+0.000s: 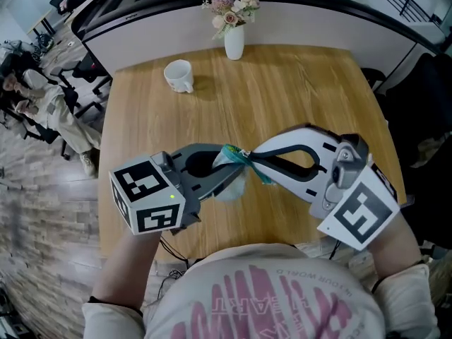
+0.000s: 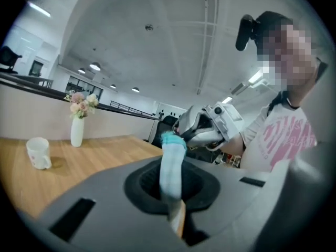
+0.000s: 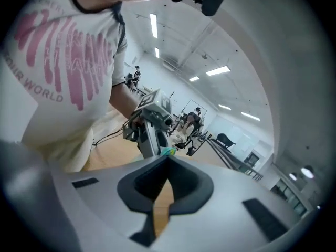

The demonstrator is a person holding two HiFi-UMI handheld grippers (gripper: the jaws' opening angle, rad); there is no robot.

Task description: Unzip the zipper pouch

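A wooden worktop [image 1: 296, 97] carries a white mug [image 1: 179, 75] and a white vase [image 1: 234, 41] of flowers near its far edge; black office chairs [image 1: 86, 68] stand on the floor at the left; the left claw [image 1: 235, 169] is clamped shut on the pale zipper pouch [image 2: 171, 167], held above the worktop between both claws; the right claw [image 1: 254, 157] pinches the pouch's teal end, tips together.

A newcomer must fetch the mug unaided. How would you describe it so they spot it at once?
On the wooden table, look to the far edge, where a white vase of flowers stands. The mug sits just left of it: short, wide-mouthed and handled, unlike the tall narrow vase.
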